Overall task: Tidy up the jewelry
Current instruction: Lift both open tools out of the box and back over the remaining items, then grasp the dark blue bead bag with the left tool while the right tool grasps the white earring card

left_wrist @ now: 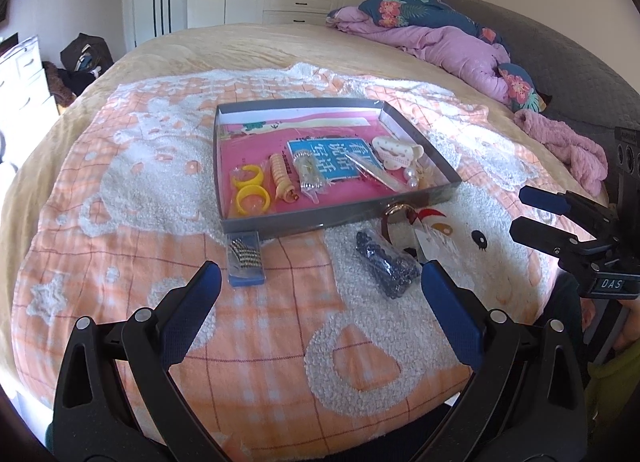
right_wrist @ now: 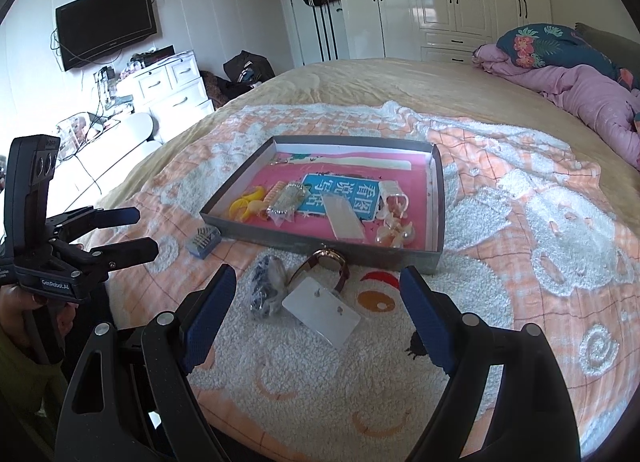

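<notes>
A shallow grey box [left_wrist: 280, 222] [right_wrist: 280, 242] with a pink floor lies on the bed. It holds two yellow rings [left_wrist: 250, 189], an orange spiral band [left_wrist: 282, 177], a bagged silver bracelet [left_wrist: 309, 173], a cream hair claw [left_wrist: 396, 151] and pearl pieces. In front of the box lie a small blue case of beads [left_wrist: 245, 258] [right_wrist: 204, 242], a bag of dark blue beads [left_wrist: 386, 262] [right_wrist: 264, 286], a brown-strapped watch [right_wrist: 326, 262] and a white earring card [right_wrist: 322, 312]. My left gripper [left_wrist: 320, 282] [right_wrist: 146, 233] is open above the blanket. My right gripper [right_wrist: 318, 278] [left_wrist: 518, 210] is open over the watch and card.
An orange and white fleece blanket [left_wrist: 260, 342] covers the near half of the bed. Purple bedding and a floral pillow [left_wrist: 440, 33] are heaped at the far right. White wardrobes stand behind, and a dresser [right_wrist: 172, 85] and a wall television [right_wrist: 106, 23] stand at the left.
</notes>
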A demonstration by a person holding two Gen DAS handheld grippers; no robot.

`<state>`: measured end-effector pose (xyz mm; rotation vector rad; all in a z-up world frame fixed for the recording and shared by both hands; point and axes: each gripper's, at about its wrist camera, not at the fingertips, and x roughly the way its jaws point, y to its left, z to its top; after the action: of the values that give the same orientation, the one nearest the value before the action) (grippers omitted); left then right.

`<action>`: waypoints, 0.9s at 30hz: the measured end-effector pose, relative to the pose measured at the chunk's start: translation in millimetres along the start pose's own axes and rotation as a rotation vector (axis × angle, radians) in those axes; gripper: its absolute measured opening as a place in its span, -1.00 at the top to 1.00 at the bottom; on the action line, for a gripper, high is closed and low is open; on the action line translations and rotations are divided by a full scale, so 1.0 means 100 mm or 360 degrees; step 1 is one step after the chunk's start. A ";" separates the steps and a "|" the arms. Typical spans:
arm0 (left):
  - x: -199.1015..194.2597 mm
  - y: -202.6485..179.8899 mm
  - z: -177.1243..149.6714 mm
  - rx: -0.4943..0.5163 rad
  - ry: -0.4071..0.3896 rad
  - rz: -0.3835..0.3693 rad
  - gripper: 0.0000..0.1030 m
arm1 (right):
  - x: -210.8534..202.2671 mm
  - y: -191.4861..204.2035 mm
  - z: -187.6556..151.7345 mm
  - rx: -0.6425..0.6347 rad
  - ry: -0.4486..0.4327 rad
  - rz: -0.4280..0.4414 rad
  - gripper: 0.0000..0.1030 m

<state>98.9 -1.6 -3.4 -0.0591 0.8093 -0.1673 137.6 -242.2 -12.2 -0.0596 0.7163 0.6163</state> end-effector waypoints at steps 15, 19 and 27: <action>0.38 -0.14 -0.19 0.0068 0.0172 -0.0039 -0.82 | 0.33 -0.15 -0.29 0.0005 0.0182 -0.0026 -0.61; 0.48 -0.19 -0.23 0.0098 0.0220 -0.0046 -0.82 | 0.47 -0.17 -0.34 -0.0021 0.0236 -0.0019 -0.61; 0.66 -0.27 -0.27 0.0102 0.0310 -0.0121 -0.82 | 0.83 -0.19 -0.39 -0.0120 0.0344 0.0040 -0.61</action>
<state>121.0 -39.1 -66.3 -0.0128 0.9957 -0.2738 172.9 -225.9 -97.0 -0.1897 0.9038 0.6675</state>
